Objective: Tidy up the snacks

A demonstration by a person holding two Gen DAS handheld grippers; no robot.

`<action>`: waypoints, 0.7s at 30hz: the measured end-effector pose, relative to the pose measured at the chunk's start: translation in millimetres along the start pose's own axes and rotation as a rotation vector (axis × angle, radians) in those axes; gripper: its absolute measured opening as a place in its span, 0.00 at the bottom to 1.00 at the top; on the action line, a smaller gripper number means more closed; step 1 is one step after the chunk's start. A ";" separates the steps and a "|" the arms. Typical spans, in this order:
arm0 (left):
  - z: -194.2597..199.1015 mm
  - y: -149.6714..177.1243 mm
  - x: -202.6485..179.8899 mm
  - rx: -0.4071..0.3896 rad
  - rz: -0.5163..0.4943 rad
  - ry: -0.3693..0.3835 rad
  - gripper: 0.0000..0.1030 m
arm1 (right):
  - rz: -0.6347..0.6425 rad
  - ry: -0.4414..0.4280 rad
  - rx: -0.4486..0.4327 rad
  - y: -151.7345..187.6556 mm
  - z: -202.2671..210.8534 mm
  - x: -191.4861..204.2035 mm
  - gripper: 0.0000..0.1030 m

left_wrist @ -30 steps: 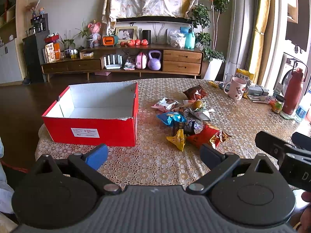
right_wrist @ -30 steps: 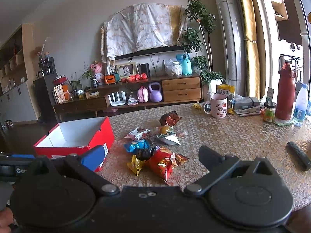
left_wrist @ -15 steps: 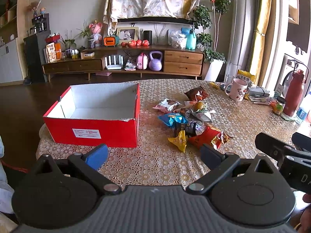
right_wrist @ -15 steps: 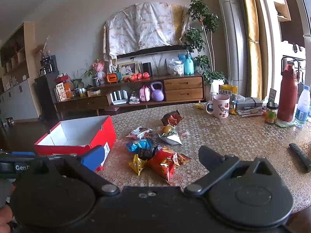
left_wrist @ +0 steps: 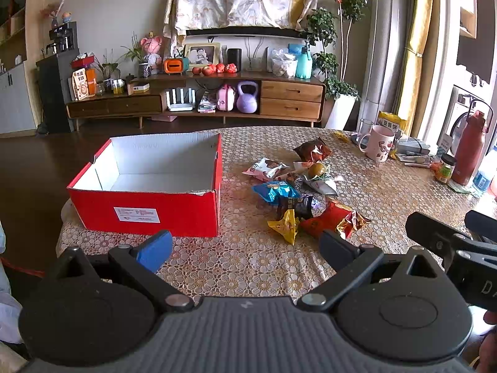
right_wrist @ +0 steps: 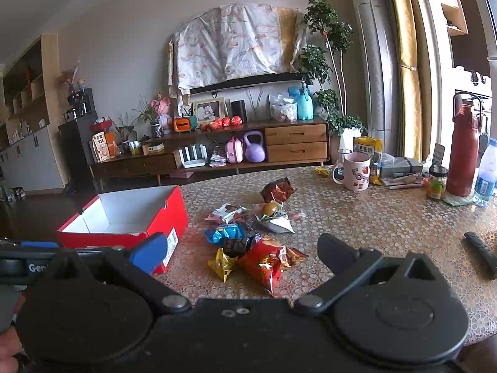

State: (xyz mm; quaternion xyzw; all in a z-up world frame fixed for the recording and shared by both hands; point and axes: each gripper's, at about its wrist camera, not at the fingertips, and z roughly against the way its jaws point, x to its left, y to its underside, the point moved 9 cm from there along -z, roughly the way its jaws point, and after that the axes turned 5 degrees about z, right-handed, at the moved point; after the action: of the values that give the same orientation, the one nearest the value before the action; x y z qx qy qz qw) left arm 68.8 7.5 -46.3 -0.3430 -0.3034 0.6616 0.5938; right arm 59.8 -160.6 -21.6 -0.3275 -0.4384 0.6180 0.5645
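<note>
An open red box (left_wrist: 149, 214) with a white, empty inside stands on the left of the table; it also shows in the right wrist view (right_wrist: 130, 236). A heap of snack packets (left_wrist: 298, 195) lies to its right, with a red bag (right_wrist: 264, 261) and a yellow packet (left_wrist: 284, 225) nearest me and a blue packet (right_wrist: 225, 233) behind. My left gripper (left_wrist: 245, 248) is open and empty, just short of the table's near edge. My right gripper (right_wrist: 242, 253) is open and empty, in front of the heap.
A pink mug (left_wrist: 377, 143), a red bottle (left_wrist: 469, 149), a small jar (left_wrist: 445, 172) and papers stand at the table's right. A black remote (right_wrist: 481, 253) lies at the right. The right gripper shows at the left wrist view's right edge (left_wrist: 450, 245).
Both grippers have risen slightly, so the table and snacks sit a little lower in view. Nothing on the table has moved.
</note>
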 end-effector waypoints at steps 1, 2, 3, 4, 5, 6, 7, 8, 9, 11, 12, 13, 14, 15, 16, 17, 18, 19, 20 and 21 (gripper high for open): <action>-0.6 -0.2 -0.5 0.002 0.000 0.002 0.98 | 0.000 -0.001 0.000 0.2 0.2 0.5 1.00; -1.1 -0.4 -0.6 0.003 0.001 0.003 0.98 | -0.001 -0.002 0.000 0.1 0.2 0.5 1.00; -1.2 -0.8 -0.2 0.003 0.003 0.002 0.98 | 0.001 0.001 0.000 0.2 0.2 0.7 1.00; -1.7 -0.5 0.5 0.004 0.006 0.002 0.98 | 0.000 0.001 0.000 0.1 -0.2 1.0 1.00; -1.8 -0.9 1.2 0.003 0.009 0.001 0.98 | -0.001 -0.001 0.001 0.1 -0.4 1.0 1.00; -2.2 -0.9 1.8 0.004 0.012 0.000 0.98 | -0.001 -0.004 0.002 0.3 -0.6 1.4 1.00; -3.6 -0.1 1.9 0.005 0.011 -0.001 0.98 | -0.002 -0.009 0.003 0.6 -1.0 1.9 1.00; -4.1 0.1 2.1 0.005 0.011 -0.001 0.98 | -0.003 -0.012 0.002 0.7 -0.9 2.7 1.00; -4.2 0.1 2.2 0.005 0.012 0.000 0.98 | -0.002 -0.012 0.001 0.4 -1.3 3.2 1.00; -4.2 -0.2 1.7 0.003 0.013 0.004 0.98 | 0.000 -0.011 -0.001 -0.1 -1.2 3.0 1.00; -4.5 -0.4 1.7 0.002 0.013 0.005 0.98 | 0.001 -0.011 -0.003 0.0 -1.6 3.0 1.00; -5.0 -0.3 1.8 0.001 0.014 0.007 0.98 | 0.000 -0.011 -0.004 -0.2 -1.8 2.8 1.00; -5.7 -0.3 1.7 0.001 0.015 0.010 0.98 | -0.002 -0.010 -0.003 -0.2 -2.1 2.7 1.00; -6.6 -0.3 1.6 0.002 0.016 0.012 0.98 | -0.003 -0.008 -0.003 0.1 -2.2 2.5 1.00; -7.6 0.1 1.5 0.002 0.014 0.015 0.98 | -0.003 -0.008 -0.002 0.0 -2.7 2.4 1.00; -8.4 0.3 1.3 0.002 0.011 0.019 0.98 | -0.004 -0.011 -0.001 0.1 -2.9 2.6 1.00; -9.4 0.3 0.9 0.002 0.008 0.019 0.98 | -0.006 -0.013 -0.001 0.0 -3.4 2.8 1.00; -10.0 -0.2 0.6 0.000 0.006 0.019 0.98 | -0.009 -0.013 -0.002 0.0 -3.4 1.7 1.00; -11.0 -0.9 0.5 -0.001 0.005 0.019 0.98 | -0.009 -0.012 -0.003 -0.2 -3.8 1.7 1.00; -11.8 -1.9 0.1 -0.002 0.006 0.022 0.98 | -0.007 -0.011 -0.002 -0.5 -4.5 1.8 1.00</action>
State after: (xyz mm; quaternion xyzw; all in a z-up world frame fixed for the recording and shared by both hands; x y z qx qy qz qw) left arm 79.4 7.8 -51.7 -0.3520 -0.2966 0.6590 0.5948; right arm 63.8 -158.0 -22.8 -0.3232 -0.4433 0.6174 0.5637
